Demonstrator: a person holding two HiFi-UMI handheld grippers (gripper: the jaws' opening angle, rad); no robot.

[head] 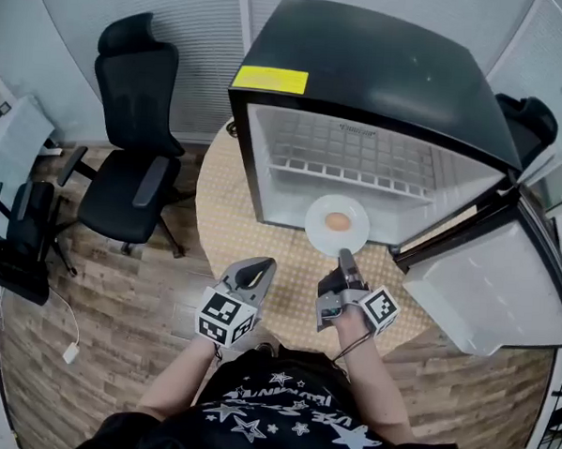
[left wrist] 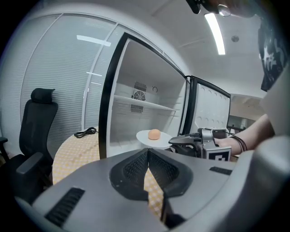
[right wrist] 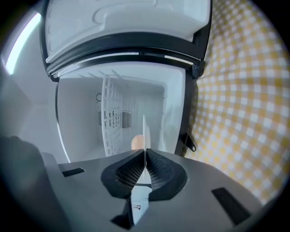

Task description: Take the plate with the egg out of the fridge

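A white plate carrying a brown egg sits at the front lip of the open black fridge, partly out over the checked table. My right gripper is shut on the plate's near rim. In the right gripper view the plate runs edge-on between the pads of my right gripper, with the egg just left of it. My left gripper hangs shut and empty to the left of the plate. From the left gripper view the plate and egg lie ahead.
The fridge door swings open to the right. A wire shelf lies deeper inside the fridge. A black office chair stands left of the round table. A black cable lies on the cloth beside the fridge.
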